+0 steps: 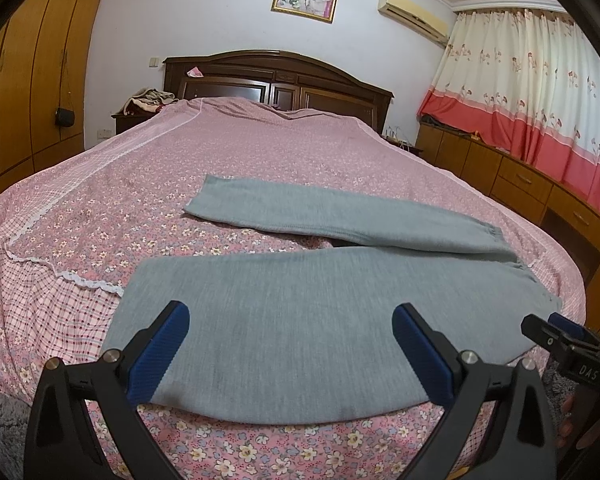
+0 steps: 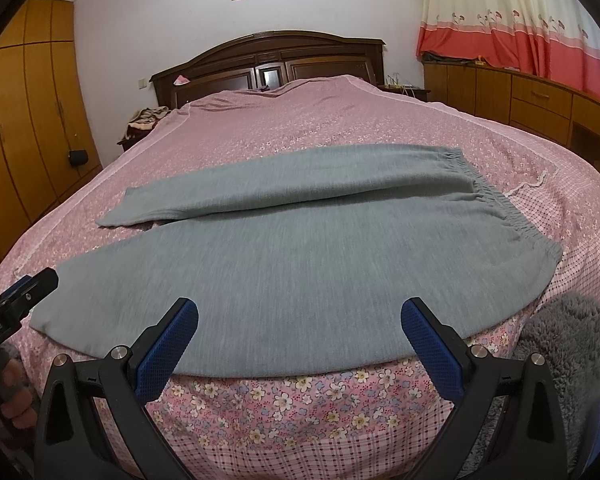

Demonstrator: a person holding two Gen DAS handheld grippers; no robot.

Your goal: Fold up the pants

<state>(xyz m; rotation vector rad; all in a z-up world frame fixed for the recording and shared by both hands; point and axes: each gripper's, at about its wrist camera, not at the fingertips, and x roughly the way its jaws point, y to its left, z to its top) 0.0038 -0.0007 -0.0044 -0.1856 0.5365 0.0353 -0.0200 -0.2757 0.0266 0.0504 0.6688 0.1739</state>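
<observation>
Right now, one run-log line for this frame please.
stage: pre-grasp | pants: flat on bed, legs apart, unfolded | left gripper: open, empty | right gripper: open, empty

even, soft indoor light; slight blur, strong fisheye bending, dark vignetted corners.

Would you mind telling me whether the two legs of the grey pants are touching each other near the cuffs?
Apart: in the left wrist view, floral bedspread shows between the pants legs there.
</observation>
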